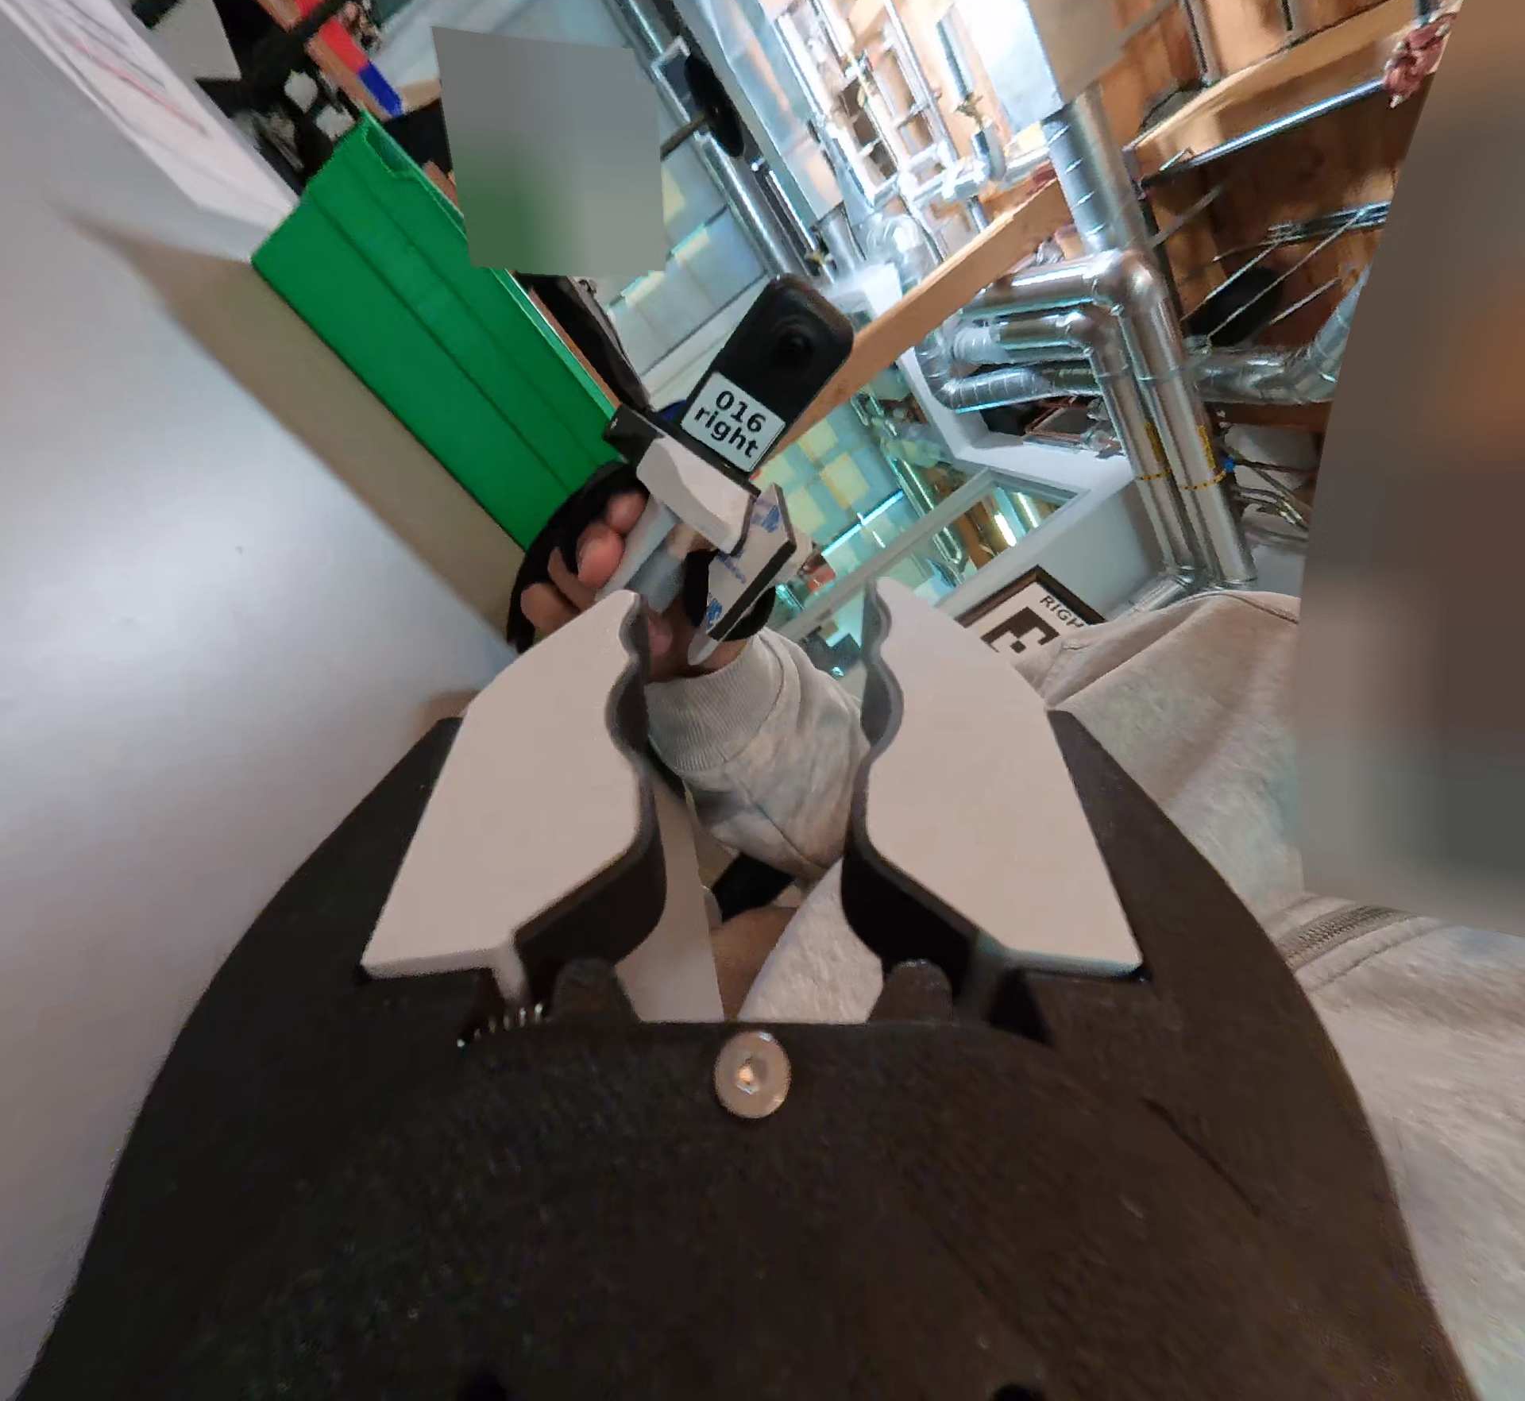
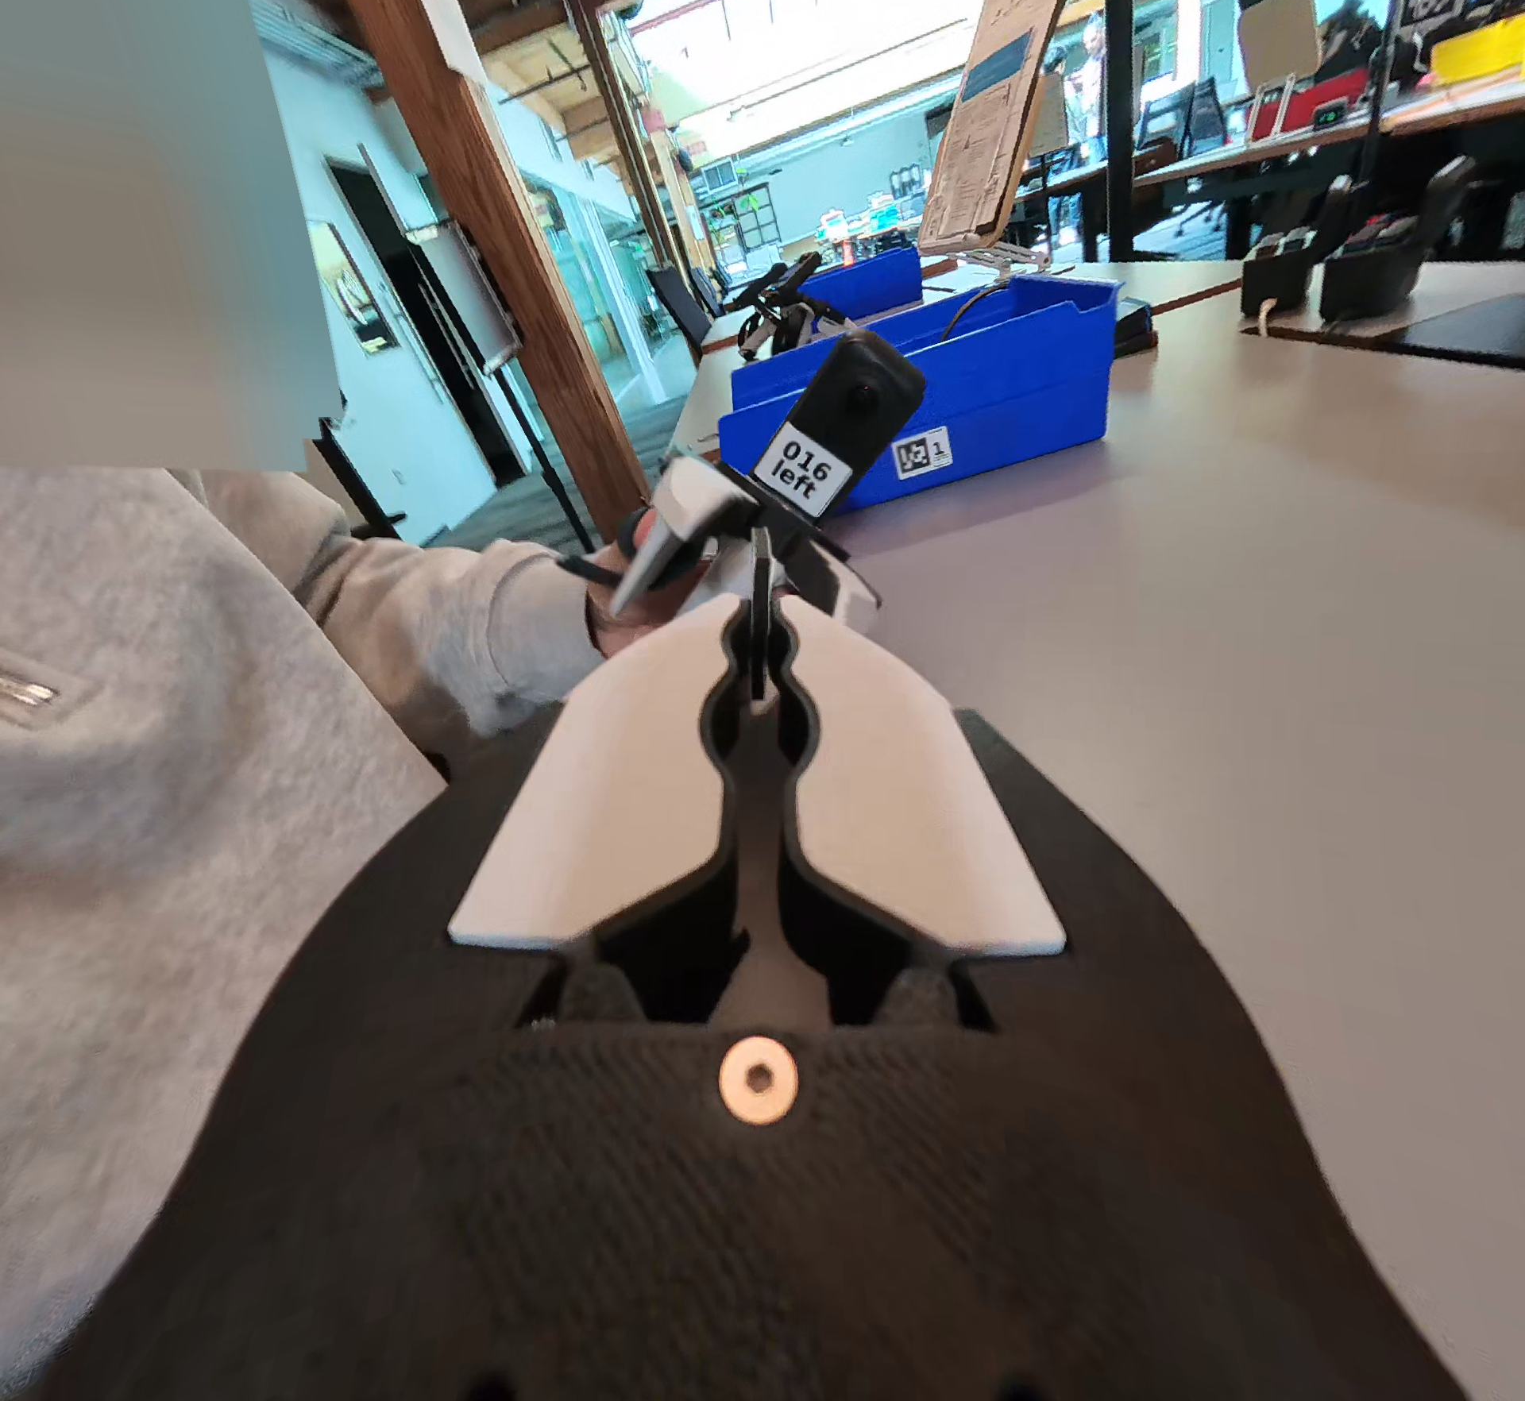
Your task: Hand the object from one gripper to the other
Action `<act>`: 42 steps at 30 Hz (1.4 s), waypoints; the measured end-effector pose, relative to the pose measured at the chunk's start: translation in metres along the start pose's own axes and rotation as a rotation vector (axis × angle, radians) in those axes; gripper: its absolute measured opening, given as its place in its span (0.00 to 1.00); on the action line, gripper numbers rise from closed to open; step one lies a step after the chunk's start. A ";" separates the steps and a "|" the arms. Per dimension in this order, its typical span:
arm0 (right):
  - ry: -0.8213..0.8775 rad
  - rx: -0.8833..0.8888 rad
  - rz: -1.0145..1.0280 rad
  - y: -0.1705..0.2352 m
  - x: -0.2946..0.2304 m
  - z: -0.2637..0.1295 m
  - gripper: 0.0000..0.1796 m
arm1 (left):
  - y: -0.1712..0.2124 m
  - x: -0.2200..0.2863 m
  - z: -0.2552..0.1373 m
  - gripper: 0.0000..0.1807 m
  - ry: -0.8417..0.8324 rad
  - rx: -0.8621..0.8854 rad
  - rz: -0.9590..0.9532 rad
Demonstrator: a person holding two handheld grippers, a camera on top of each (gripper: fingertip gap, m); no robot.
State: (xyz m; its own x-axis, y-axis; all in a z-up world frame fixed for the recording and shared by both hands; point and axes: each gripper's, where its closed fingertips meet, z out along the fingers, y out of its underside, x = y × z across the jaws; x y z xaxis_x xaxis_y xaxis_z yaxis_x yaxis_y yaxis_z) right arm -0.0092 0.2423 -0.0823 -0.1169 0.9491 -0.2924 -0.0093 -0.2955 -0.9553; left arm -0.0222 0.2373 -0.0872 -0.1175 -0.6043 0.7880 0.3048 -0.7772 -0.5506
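The object is a thin flat card, black at the edge with a white face and blue print. In the right wrist view it shows edge-on. My right gripper is shut on it and holds it upright in the air; it also shows in the left wrist view. My left gripper is open, its two fingers on either side of the card's free end without gripping it. It also shows in the right wrist view, facing my right gripper. Hands in grey sleeves hold both grippers.
A grey table lies below and to the right. A blue bin stands on it behind the grippers, with a clipboard stand farther back. A wooden post stands at left. A green bin is behind the right gripper. Left and right tips are no more than a few centimetres apart.
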 end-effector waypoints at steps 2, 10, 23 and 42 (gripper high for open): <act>-0.014 0.006 0.069 0.000 0.000 0.001 0.02 | -0.001 0.000 -0.001 0.18 -0.019 -0.001 0.038; -0.044 0.015 0.208 0.001 -0.002 0.009 0.02 | 0.003 0.003 0.004 0.11 -0.080 -0.028 0.224; 0.031 0.068 0.180 0.000 0.012 0.012 0.22 | -0.010 0.001 -0.005 0.01 -0.104 0.053 0.205; 0.043 0.083 0.173 0.002 0.011 0.018 0.21 | -0.026 0.004 -0.016 0.01 -0.053 0.178 0.132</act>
State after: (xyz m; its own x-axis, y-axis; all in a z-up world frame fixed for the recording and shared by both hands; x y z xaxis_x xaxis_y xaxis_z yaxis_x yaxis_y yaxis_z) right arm -0.0283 0.2506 -0.0864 -0.0817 0.8866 -0.4552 -0.0750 -0.4609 -0.8843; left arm -0.0460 0.2527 -0.0744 -0.0176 -0.6850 0.7283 0.4767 -0.6461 -0.5961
